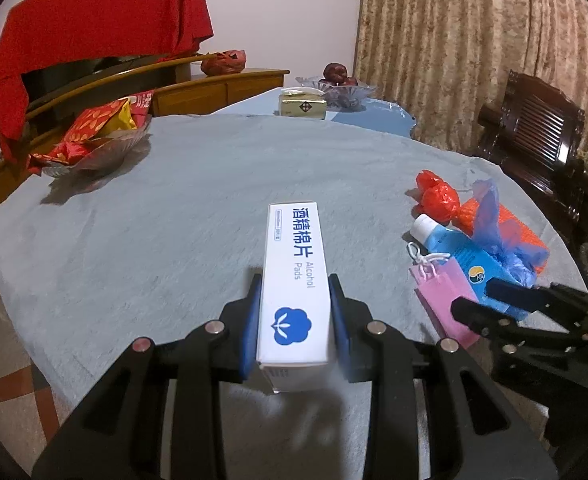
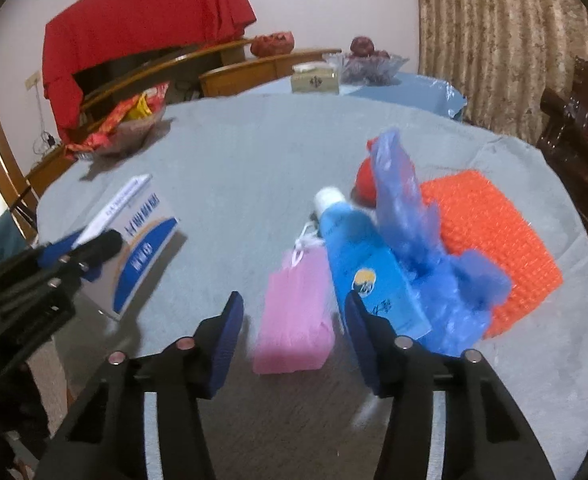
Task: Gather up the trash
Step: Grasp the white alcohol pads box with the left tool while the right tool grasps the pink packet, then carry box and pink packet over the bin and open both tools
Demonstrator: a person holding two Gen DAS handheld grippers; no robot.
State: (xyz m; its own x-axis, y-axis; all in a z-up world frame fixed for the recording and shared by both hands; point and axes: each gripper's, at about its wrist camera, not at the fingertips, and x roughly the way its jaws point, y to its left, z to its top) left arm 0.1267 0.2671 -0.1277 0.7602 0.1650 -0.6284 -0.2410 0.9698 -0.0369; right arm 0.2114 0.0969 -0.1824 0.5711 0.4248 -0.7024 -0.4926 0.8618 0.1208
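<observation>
Above grey cloth [image 1: 173, 220], left gripper [image 1: 296, 320] pinches a white, blue-lettered alcohol-pad box [image 1: 296, 280].

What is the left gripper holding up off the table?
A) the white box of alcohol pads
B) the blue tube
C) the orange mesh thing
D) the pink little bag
A: the left gripper has its blue fingers pressed on both sides of the white box of alcohol pads.
</observation>
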